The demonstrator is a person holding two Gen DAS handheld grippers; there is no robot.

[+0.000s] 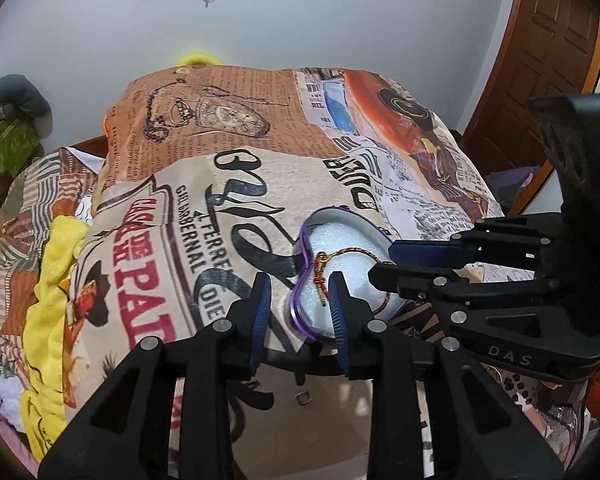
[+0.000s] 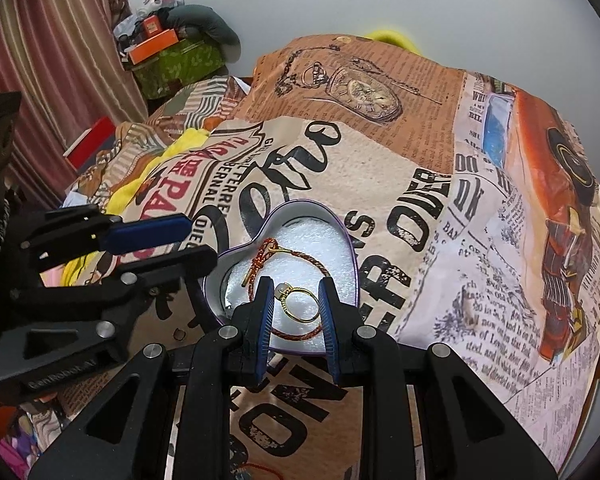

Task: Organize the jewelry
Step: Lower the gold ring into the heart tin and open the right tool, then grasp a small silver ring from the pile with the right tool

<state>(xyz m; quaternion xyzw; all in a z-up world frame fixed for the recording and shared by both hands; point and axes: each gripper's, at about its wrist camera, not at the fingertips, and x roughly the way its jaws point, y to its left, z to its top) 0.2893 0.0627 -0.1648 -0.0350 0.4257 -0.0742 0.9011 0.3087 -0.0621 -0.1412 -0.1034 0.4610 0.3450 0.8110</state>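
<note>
printed cloth (image 2: pixel 380 208) fills both frames | heart tin (image 2: pixel 340 240) centre frame | left gripper (image 1: pixel 300 300) jaws apart straddling tin's rim | right gripper (image 2: pixel 296 308) jaws apart over tin | red-gold cord bracelet (image 2: pixel 300 258) and gold ring (image 2: pixel 300 304) between right jaws

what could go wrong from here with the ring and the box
1. The gold ring lies loose on the white foam between the open fingers of the right gripper; a finger could nudge it or snag the red and gold cord bracelet.
2. The heart-shaped tin sits on a soft, uneven printed blanket, so pressing on it may tip it.
3. The left gripper is close and could bump it.
</note>
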